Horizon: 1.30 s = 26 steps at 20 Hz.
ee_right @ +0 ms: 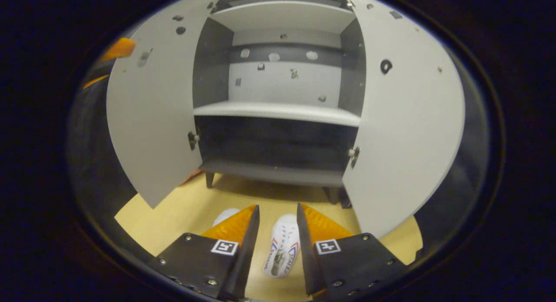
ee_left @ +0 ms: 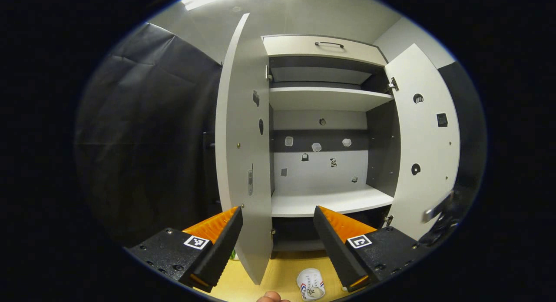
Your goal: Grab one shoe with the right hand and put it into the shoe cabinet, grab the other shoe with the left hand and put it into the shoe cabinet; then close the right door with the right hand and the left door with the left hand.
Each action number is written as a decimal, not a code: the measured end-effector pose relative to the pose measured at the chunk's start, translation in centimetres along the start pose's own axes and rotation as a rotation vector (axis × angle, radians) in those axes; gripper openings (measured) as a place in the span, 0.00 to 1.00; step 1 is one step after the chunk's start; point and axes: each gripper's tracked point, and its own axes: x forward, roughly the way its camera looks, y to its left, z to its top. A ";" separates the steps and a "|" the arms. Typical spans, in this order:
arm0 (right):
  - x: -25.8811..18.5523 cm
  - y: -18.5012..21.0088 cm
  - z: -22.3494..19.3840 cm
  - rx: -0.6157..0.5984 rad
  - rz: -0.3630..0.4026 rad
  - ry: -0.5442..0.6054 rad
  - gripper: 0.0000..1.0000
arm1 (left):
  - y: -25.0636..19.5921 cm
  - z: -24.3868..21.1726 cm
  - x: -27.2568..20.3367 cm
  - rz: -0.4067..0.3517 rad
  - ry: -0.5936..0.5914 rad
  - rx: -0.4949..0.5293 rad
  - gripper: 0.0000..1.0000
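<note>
Right gripper view placed the right gripper (ee_right: 276, 219) low over the yellow floor (ee_right: 173, 210), its jaws spread and gripping nothing, with a white shoe (ee_right: 281, 245) lying on the floor directly between and beneath them. We read the long axis of that shoe as running roughly parallel to the jaws and toward the shoe cabinet (ee_right: 278, 106), so the jaws straddled its width. We judged that a short descent would suffice to seat them on its sides. A second white shoe (ee_right: 226, 215) lay just to the left of the first, partly hidden behind the left-hand finger of this gripper. Left gripper view showed the left gripper (ee_left: 278, 215) held higher and facing the cabinet interior, its jaws likewise spread and empty, with one white shoe (ee_left: 311, 284) on the floor at the bottom edge below them. We judged the right gripper much the nearer to a shoe, in keeping with the order of the task. We counted two shoes, two cabinet doors, namely the left door (ee_right: 152, 106) and the right door (ee_right: 404, 119), both standing wide open, and three bare shelves across the two views. No shoe was yet in the cabinet.
</note>
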 end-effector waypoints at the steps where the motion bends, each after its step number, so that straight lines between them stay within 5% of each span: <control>1: 1.2 0.4 -2.0 0.010 0.016 0.062 0.51 | 0.2 -0.1 0.1 0.006 0.001 0.003 0.99; 9: 8.2 0.1 -12.9 0.029 -0.011 0.357 0.51 | 2.3 -0.9 0.1 0.052 0.023 0.010 0.99; 16: 10.7 0.6 -16.2 -0.017 0.003 0.451 0.53 | 3.4 -2.0 0.7 0.081 0.048 -0.009 0.99; 18: 10.2 -0.4 -15.3 -0.067 -0.044 0.437 0.52 | 3.4 -2.0 0.9 0.078 0.048 -0.011 0.99; 20: 10.8 -0.4 -15.5 -0.037 -0.056 0.420 0.20 | 3.2 -2.0 1.0 0.074 0.046 -0.013 0.99; 21: 11.1 -0.3 -16.2 -0.033 -0.053 0.427 0.20 | 3.1 -2.0 1.1 0.071 0.045 -0.015 0.99; 22: 11.3 -0.4 -16.0 -0.017 -0.055 0.430 0.06 | 2.9 -1.9 1.2 0.065 0.044 -0.019 0.99; 26: 10.7 -0.4 -15.4 0.153 -0.051 0.429 0.06 | 2.7 -2.0 1.3 0.057 0.036 -0.015 1.00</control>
